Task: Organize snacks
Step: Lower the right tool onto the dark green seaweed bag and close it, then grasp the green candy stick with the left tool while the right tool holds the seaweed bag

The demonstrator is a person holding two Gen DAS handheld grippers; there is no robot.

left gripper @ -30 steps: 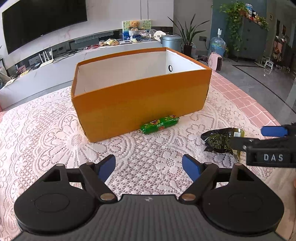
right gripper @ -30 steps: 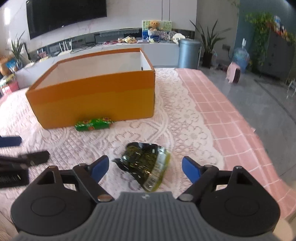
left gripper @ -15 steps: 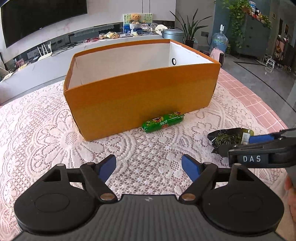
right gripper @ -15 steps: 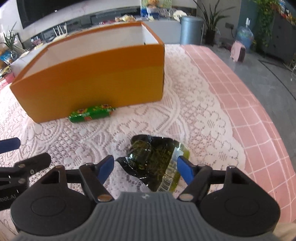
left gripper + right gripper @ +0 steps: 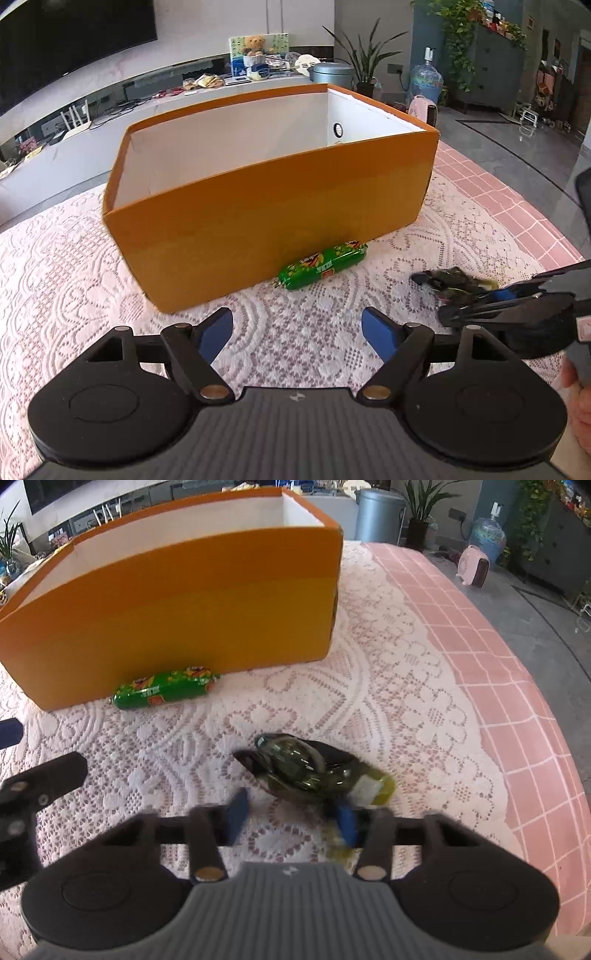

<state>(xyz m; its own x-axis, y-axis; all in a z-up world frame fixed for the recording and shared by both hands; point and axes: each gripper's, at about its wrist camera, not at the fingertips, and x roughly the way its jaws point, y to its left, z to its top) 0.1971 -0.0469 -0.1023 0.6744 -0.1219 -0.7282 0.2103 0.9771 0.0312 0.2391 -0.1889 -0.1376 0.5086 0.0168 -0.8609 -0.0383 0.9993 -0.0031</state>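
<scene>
An open orange box (image 5: 280, 218) with a white inside stands on the lace tablecloth; it also shows in the right wrist view (image 5: 177, 620). A green snack stick (image 5: 321, 264) lies against its front wall, also seen from the right wrist (image 5: 164, 692). A dark green crinkled snack packet (image 5: 306, 771) lies on the cloth right of it (image 5: 450, 282). My right gripper (image 5: 291, 818) is low over the packet's near end, fingers partly closed around it, one pad touching. My left gripper (image 5: 297, 330) is open and empty, in front of the box.
The lace cloth (image 5: 74, 280) covers a pink checked tablecloth (image 5: 517, 686) whose rounded edge falls off to the right. Behind are a long TV bench (image 5: 74, 147), a grey bin (image 5: 378, 515) and plants.
My right gripper has moved forward and down onto the dark packet and its fingers have narrowed around it. The left gripper has moved closer to the box, still open.
</scene>
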